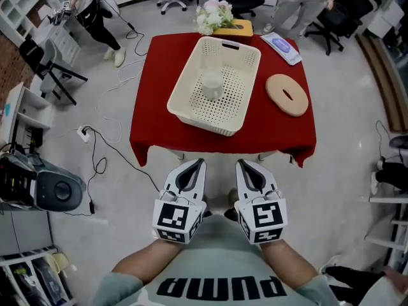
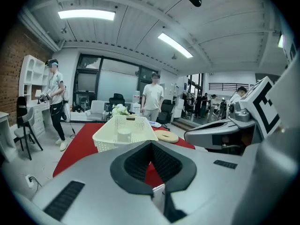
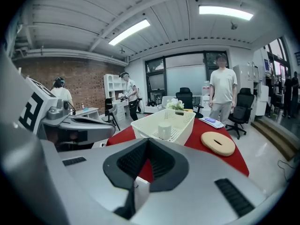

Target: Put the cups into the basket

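In the basket [image 1: 236, 107] stands a cup [image 1: 212, 85]; gripper views show left gripper [image 2: 151, 142] and right gripper [image 3: 147, 139] fingers closed, empty.

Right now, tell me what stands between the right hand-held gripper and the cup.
Only the near wall of the basket: the cup already stands inside it. The right hand-held gripper, shut and empty, hangs short of the red table; nothing else visible intervenes.
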A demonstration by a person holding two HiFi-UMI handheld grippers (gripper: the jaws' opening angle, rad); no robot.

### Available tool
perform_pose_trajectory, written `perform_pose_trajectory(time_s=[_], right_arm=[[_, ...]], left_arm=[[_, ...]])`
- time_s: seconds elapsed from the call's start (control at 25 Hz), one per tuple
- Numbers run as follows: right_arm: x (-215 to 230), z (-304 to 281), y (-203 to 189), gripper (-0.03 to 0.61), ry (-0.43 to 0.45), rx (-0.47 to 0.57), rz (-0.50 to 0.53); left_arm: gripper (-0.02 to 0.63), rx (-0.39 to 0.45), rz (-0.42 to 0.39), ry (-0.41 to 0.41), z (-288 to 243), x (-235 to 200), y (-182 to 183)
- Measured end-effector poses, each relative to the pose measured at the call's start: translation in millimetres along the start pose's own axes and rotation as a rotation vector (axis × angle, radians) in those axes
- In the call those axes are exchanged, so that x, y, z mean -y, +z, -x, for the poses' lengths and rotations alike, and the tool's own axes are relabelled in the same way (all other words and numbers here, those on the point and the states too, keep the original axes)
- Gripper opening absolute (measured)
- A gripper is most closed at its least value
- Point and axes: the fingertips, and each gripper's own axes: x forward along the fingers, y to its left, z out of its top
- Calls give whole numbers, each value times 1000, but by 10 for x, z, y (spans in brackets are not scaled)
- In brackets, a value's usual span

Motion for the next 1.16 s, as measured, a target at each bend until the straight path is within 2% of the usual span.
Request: perform_pose_trajectory(time_s=[0.24, 1.16], right_arm=[[-19, 41, -63, 12, -34, 10, -2], [155, -67, 55, 11, -31, 20, 8]], left_arm=[[2, -4, -5, -2, 68, -13, -52], [2, 22, -4, 6, -121, -28, 117]])
